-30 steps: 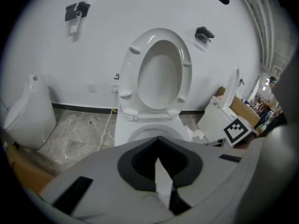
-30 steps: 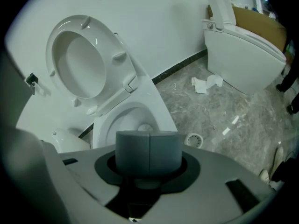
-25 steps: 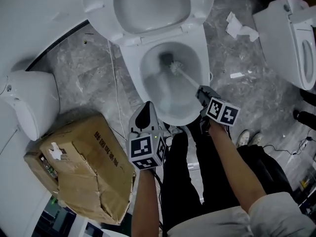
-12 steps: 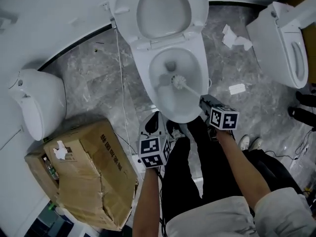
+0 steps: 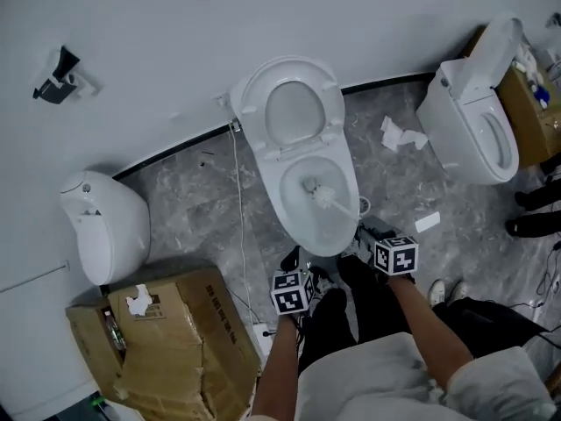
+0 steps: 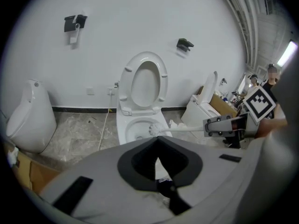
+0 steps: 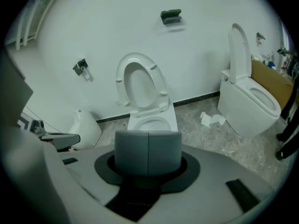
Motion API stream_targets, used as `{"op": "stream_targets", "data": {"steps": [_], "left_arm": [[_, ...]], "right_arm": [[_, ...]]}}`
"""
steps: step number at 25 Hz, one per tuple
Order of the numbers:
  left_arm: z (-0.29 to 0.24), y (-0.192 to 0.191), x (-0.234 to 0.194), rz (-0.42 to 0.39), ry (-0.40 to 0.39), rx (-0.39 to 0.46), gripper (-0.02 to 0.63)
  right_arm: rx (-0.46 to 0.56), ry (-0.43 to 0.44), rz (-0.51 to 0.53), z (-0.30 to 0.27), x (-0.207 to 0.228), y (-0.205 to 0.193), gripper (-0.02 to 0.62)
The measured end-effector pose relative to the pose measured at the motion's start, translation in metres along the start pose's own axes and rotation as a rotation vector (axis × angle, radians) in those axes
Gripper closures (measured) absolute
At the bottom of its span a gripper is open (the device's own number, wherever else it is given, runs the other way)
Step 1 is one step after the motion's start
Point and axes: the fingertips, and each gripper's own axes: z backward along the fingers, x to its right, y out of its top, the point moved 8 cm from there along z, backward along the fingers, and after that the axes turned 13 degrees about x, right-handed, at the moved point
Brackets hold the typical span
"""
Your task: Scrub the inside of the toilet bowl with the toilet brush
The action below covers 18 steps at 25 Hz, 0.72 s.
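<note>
- right gripper [image 5: 362, 230] fingers [image 7: 131, 158] closed together, clamped on the white handle of the toilet brush [image 5: 327, 198]; the handle runs from them up and away toward the bowl
- the bristle head sits over the inside of the toilet bowl [image 5: 290, 210], near its middle; I cannot tell whether it touches the porcelain
- left gripper [image 5: 290, 255] fingers drawn together with nothing between them; it hangs just in front of the bowl's near rim, apart from the brush
- seat and lid [image 5: 294, 112] stand raised against the white wall
- on the grey marble floor [image 5: 197, 204]: a urinal [image 5: 105, 226] to the left, a dented cardboard box [image 5: 175, 340] near it, crumpled paper [image 5: 401, 134] and a second toilet [image 5: 469, 134] to the right
</note>
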Motion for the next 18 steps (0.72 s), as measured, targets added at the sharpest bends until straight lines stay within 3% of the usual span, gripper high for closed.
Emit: {"op": "stream_targets", "data": {"steps": [5,10,16,18], "left_arm": [[0.039,0.012,0.020,0.032,0.034,0.055,0.577],[0.067,0.025,0.043,0.073,0.099,0.139,0.577],[0.106,0.018,0.092,0.036,0.124,0.182,0.577],[0.116,0.012,0.106,0.015,0.107,0.180,0.577]], "right_arm": [[0.052,-0.001,0.046,0.056,-0.018,0.009,0.425],[0.172,-0.033,-0.076,0.106,-0.013,0.001,0.425],[0.158,-0.072,0.022,0.152,0.012,0.000,0.425],[0.173,-0.053,0.004,0.169,0.018,-0.006,0.425]]}}
